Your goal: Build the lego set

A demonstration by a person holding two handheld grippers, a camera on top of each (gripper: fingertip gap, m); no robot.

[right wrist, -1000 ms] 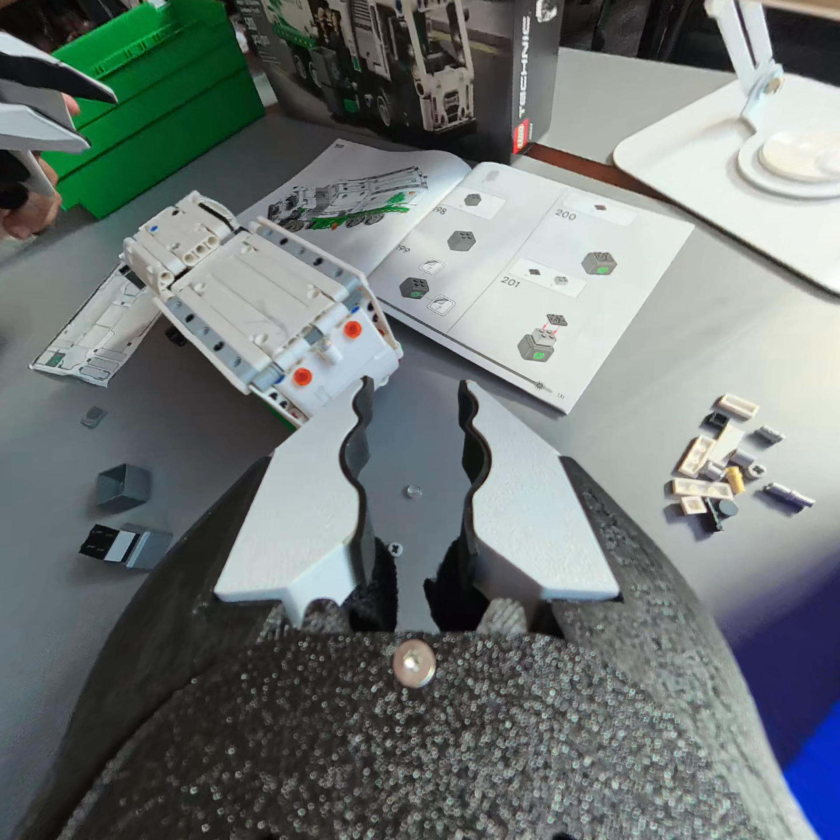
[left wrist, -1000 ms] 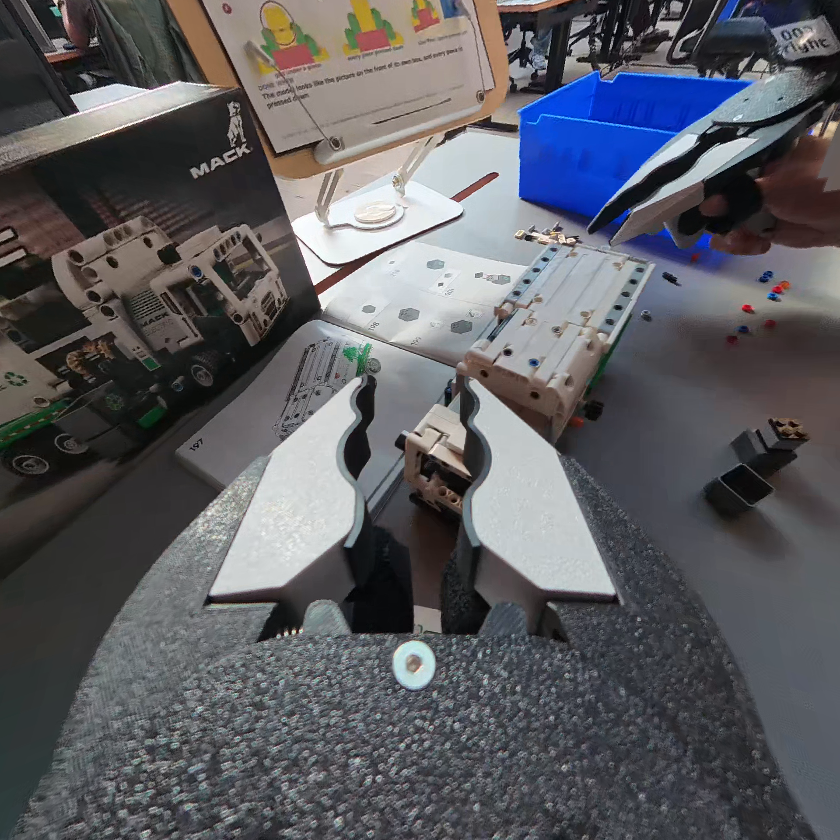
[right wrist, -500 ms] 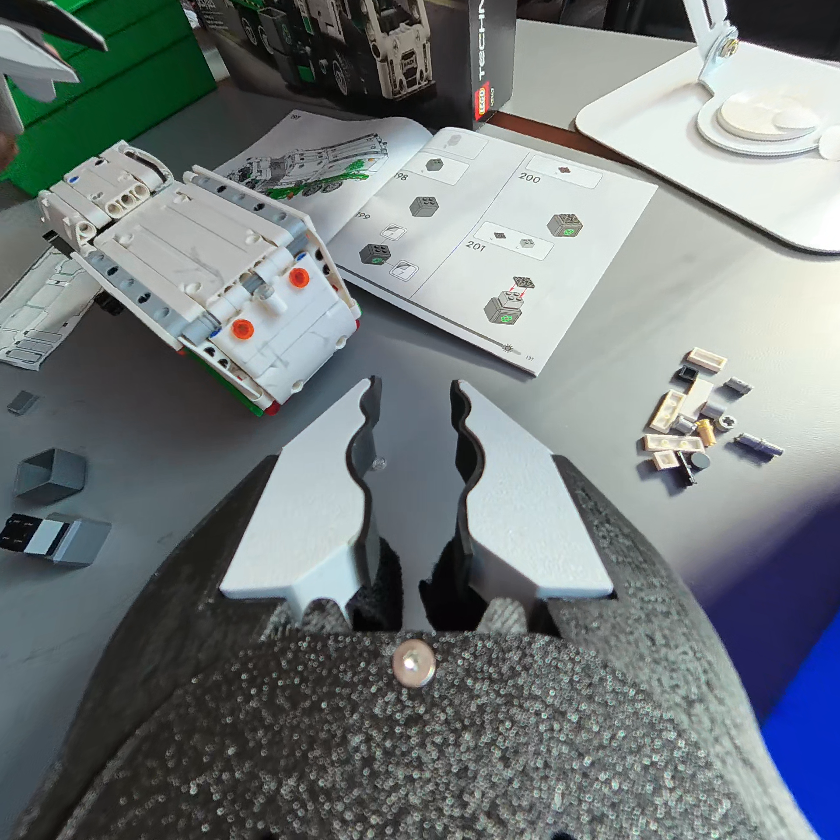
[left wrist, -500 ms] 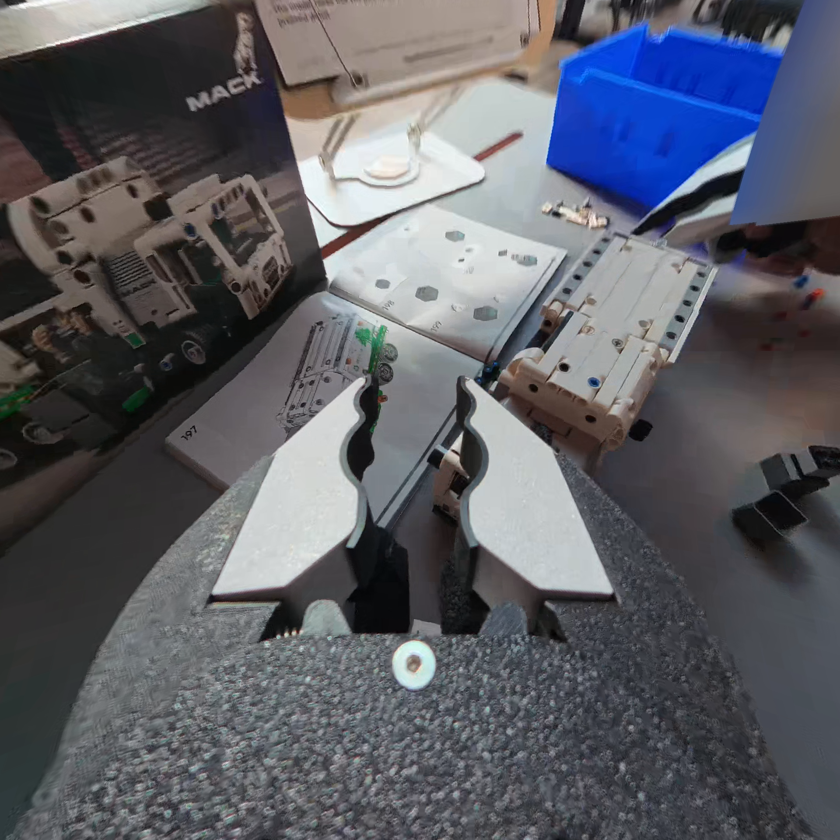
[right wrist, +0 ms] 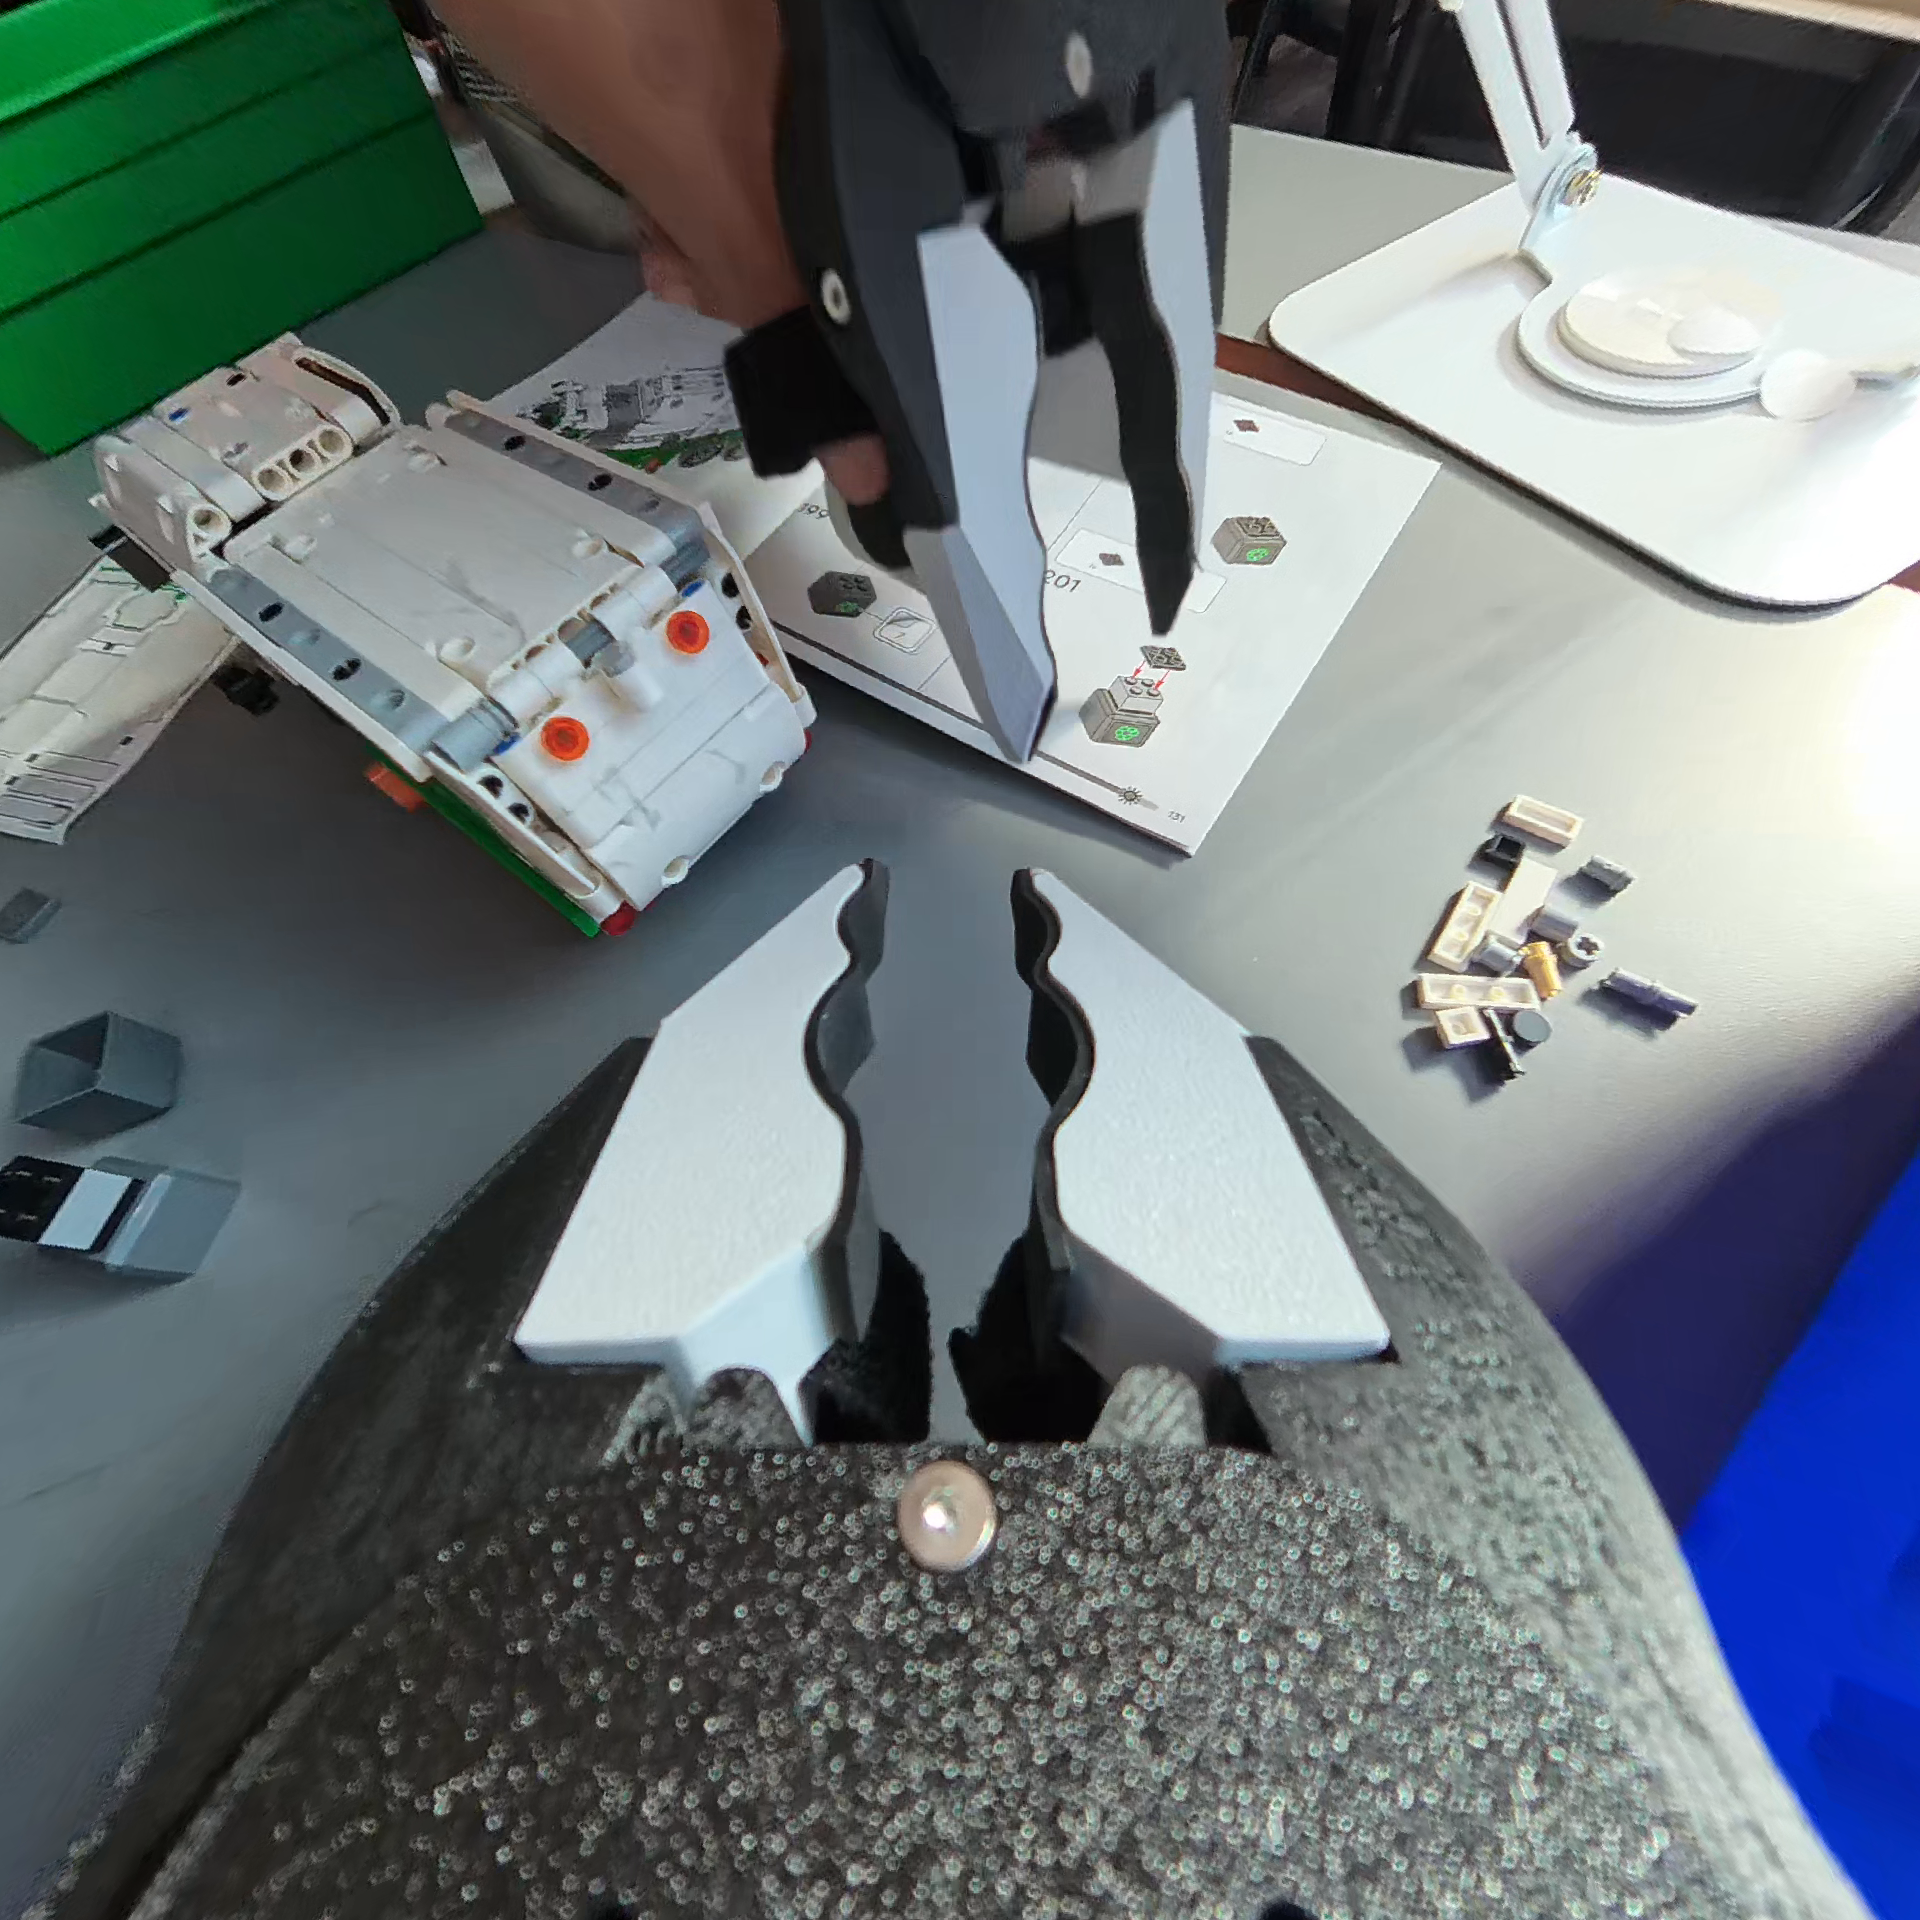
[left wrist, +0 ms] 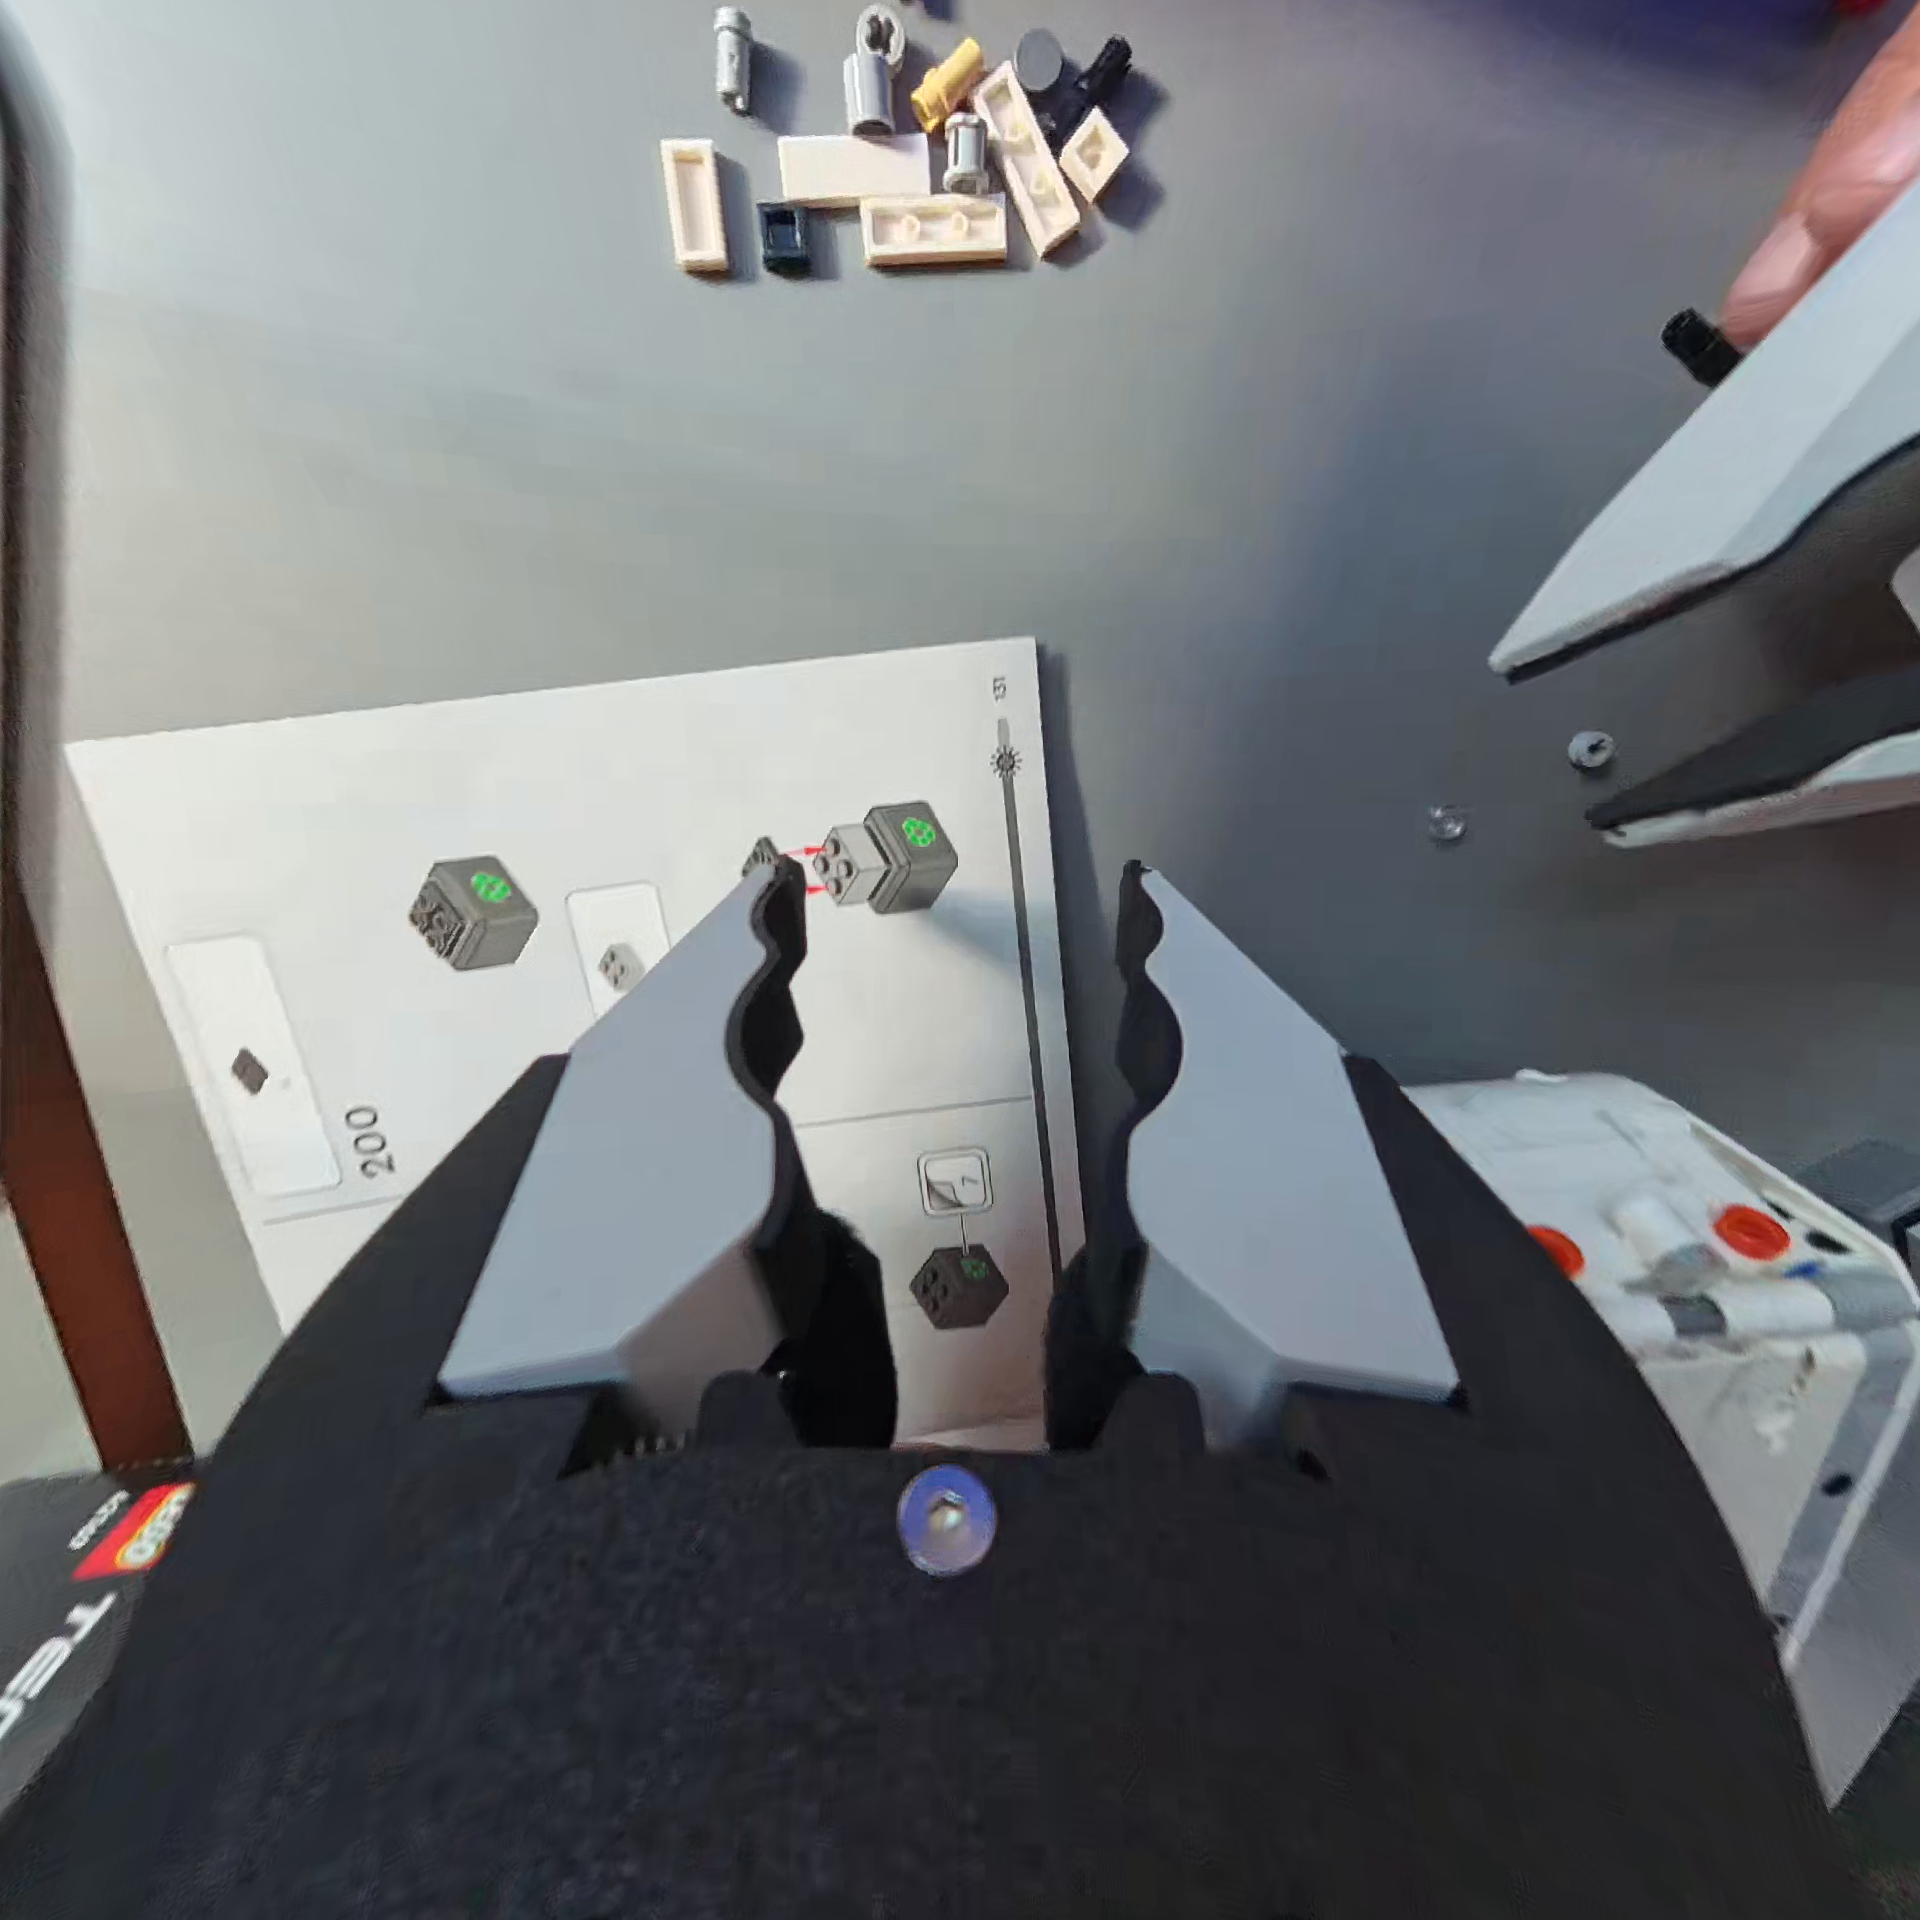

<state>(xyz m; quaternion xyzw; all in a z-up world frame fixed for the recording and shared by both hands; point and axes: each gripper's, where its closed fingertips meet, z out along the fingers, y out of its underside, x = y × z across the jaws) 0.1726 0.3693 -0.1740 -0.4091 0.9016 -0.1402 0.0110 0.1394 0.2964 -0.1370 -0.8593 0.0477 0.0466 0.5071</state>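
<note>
A: Where is the left gripper (left wrist: 961,883)?

B: Over the open instruction booklet (left wrist: 582,831), tips pointing down at the page, jaws spread and empty. One fingertip (right wrist: 1023,727) looks to touch the booklet's near edge.

A: And the right gripper (right wrist: 945,883)?

B: Above bare grey table (right wrist: 1558,675), fingers parted with a narrow gap, gripping nothing.

A: The lego build?

B: The white truck body (right wrist: 447,613) lies at ten o'clock from the right gripper, on the table beside the booklet. A cluster of small loose pieces (right wrist: 1517,945) sits at three o'clock, well apart from it. In the left view that cluster (left wrist: 914,156) is at twelve o'clock.

A: Anything else?

B: Two grey box pieces (right wrist: 99,1070) at nine o'clock.
</note>
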